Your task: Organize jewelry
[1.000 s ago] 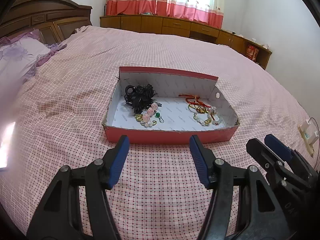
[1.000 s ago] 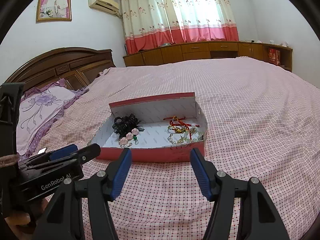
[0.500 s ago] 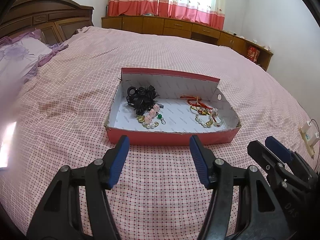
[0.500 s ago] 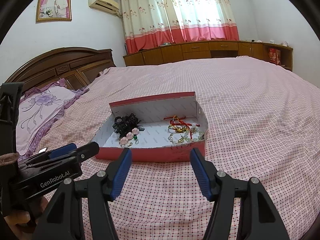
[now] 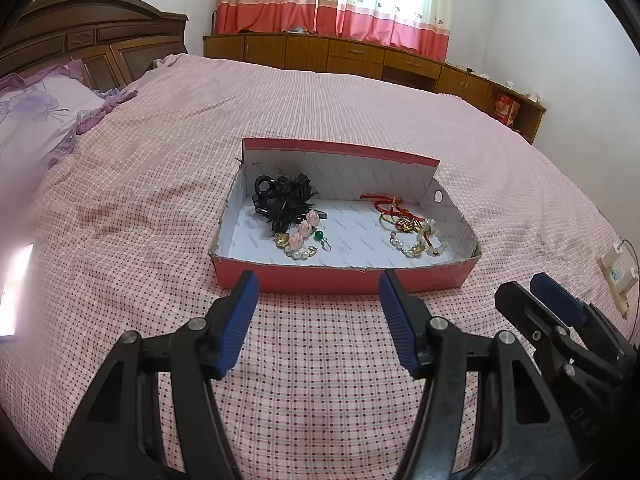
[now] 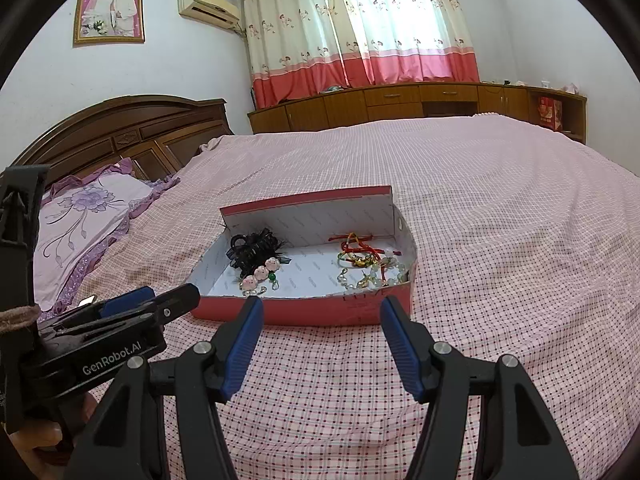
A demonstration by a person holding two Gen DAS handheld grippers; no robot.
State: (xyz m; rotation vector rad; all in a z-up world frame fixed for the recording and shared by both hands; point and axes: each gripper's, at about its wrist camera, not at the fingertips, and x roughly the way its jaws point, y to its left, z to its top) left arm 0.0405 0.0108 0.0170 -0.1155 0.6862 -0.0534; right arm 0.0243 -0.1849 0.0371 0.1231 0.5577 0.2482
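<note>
Left gripper [image 5: 318, 316]: blue-padded jaws apart at a middling gap, nothing between them, touching nothing. Hovering over the pink checked bedspread [image 5: 320, 380], just short of the near wall of the shallow red cardboard box with white lining [image 5: 340, 282].

Right gripper [image 6: 320, 330]: same picture, jaws parted about as wide, empty, no contact. Also aimed at the box's near wall, just off to the right of the left gripper; each visible edge-on in the other's view.

Box resting flat on the bed, back flap standing up. Jewelry all inside, in two clusters:
- Left part: black ribbon-and-feather hair clip [image 5: 284, 200], with a strand of pink rose beads, pearls and a green bead [image 5: 302, 238] lying just in front of it, touching.
- Right part: red cord bracelets [image 5: 390, 204] tangled with a gold bangle and a pearl-and-gold chain [image 5: 418, 242], close to the right wall.

Bare white floor between clusters. Purple floral pillow [image 6: 80, 220] well apart at the headboard.
</note>
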